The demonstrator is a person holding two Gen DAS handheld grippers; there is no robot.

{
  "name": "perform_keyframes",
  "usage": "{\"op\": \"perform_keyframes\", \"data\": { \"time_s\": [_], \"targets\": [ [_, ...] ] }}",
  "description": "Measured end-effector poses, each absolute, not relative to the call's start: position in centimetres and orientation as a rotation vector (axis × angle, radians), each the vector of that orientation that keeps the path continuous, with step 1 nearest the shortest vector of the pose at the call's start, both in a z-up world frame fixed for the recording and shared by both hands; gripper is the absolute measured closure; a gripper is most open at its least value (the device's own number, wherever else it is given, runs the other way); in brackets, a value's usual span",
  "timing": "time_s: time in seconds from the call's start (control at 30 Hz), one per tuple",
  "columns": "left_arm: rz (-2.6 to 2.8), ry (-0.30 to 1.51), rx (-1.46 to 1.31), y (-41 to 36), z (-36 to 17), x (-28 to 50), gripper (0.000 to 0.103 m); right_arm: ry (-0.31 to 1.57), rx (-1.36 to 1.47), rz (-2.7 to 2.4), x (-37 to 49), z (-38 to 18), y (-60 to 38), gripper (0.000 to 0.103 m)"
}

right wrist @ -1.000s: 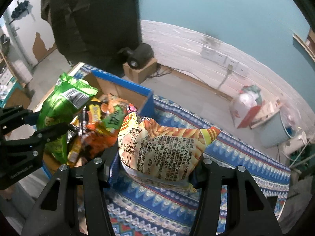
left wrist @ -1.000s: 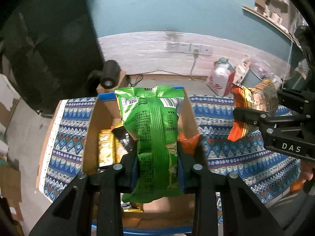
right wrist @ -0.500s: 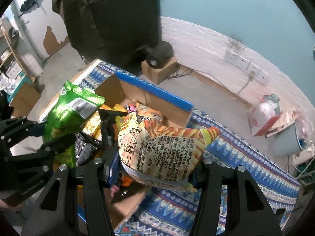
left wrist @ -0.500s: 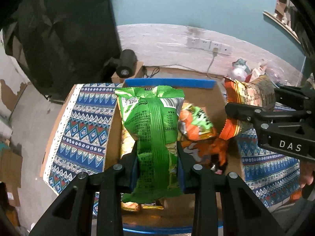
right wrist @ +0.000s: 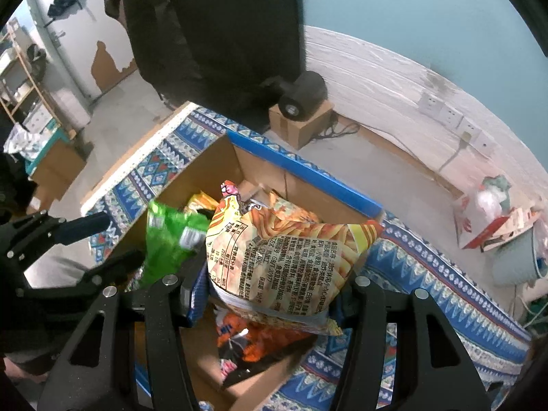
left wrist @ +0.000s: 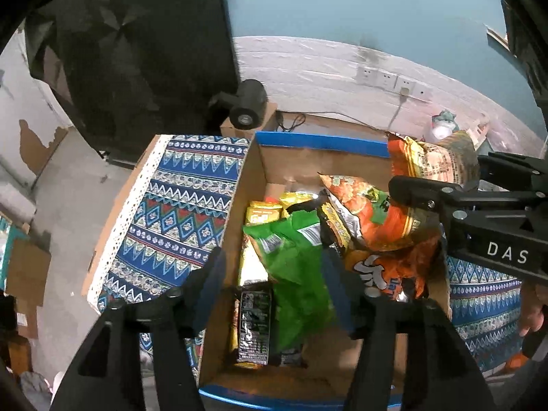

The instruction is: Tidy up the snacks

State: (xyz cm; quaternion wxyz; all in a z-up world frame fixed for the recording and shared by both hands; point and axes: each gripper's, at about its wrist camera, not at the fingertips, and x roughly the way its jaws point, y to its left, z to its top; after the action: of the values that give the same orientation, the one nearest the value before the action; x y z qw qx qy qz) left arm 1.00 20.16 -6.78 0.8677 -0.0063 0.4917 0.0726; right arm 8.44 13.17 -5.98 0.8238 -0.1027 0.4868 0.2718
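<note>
Snacks go into the cardboard box [left wrist: 246,185]: left tool [left wrist: 274,284], jaws just opened, drops the green bag [left wrist: 294,274]; right tool [right wrist: 270,294] grips the fries bag [right wrist: 284,257] above, release next.

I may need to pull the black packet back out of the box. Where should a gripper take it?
Likely by the black packet's near end, from straight above, jaws across its narrow width. It lies flat along the box's left wall with the green bag overlapping its right side, so only that end looks clear.

Green snack bag [left wrist: 294,267] in cardboard box [left wrist: 239,185], fries bag [right wrist: 291,260] above the box
</note>
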Motion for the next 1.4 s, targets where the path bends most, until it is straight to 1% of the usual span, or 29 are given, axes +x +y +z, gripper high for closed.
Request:
{"op": "perform_keyframes", "data": {
  "time_s": [0.03,0.07,0.1,0.13,0.23,0.3,0.37,0.43,0.47,0.5,0.57,0.77,0.9,1.13,1.4],
  "targets": [
    [0.154,1.026,-0.012,20.2,-6.7,1.0,0.038,1.034,-0.210,0.589,8.5,-5.9,13.3,0.047],
    [0.159,1.024,-0.008,20.1,-6.6,1.0,0.035,1.034,-0.204,0.595,8.4,-5.9,13.4,0.044],
    [0.168,1.023,-0.002,20.0,-6.5,0.9,0.030,1.033,-0.196,0.602,8.4,-5.8,13.4,0.040],
    [0.173,1.023,0.004,20.0,-6.5,0.9,0.027,1.030,-0.189,0.606,8.3,-5.7,13.4,0.040],
    [0.178,1.021,0.020,19.7,-6.3,0.8,0.026,1.016,-0.193,0.606,8.1,-5.2,13.2,0.038],
    [0.181,1.014,0.022,19.6,-6.0,0.7,0.025,0.999,-0.200,0.601,7.8,-4.6,12.9,0.034],
    [0.183,1.003,0.019,19.5,-5.6,0.5,0.022,0.984,-0.197,0.588,7.6,-3.9,12.4,0.032],
    [0.188,0.984,0.021,19.3,-5.0,0.3,0.022,0.977,-0.186,0.574,7.5,-3.4,11.6,0.029],
    [0.190,0.976,0.027,19.1,-4.7,0.2,0.020,0.971,-0.175,0.561,7.3,-2.9,11.0,0.026],
    [0.195,0.969,0.037,19.0,-4.5,0.1,0.014,0.966,-0.170,0.553,7.3,-2.7,10.7,0.024],
    [0.214,0.942,0.074,18.4,-4.0,0.0,0.012,0.952,-0.160,0.529,6.9,-2.0,9.6,0.023],
    [0.185,0.929,0.121,16.6,-3.2,-0.5,0.011,0.933,-0.135,0.476,5.5,-0.8,6.8,0.022],
    [0.156,0.906,0.123,15.5,-2.2,-1.4,0.003,0.906,-0.139,0.438,4.2,0.2,4.9,0.022],
    [0.131,0.878,0.097,14.5,-0.7,-2.0,0.002,0.842,-0.130,0.410,2.3,2.0,2.9,0.021],
    [0.116,0.864,0.096,13.6,0.1,-2.3,0.002,0.818,-0.148,0.359,0.9,1.6,1.0,0.021]
  ]
}}
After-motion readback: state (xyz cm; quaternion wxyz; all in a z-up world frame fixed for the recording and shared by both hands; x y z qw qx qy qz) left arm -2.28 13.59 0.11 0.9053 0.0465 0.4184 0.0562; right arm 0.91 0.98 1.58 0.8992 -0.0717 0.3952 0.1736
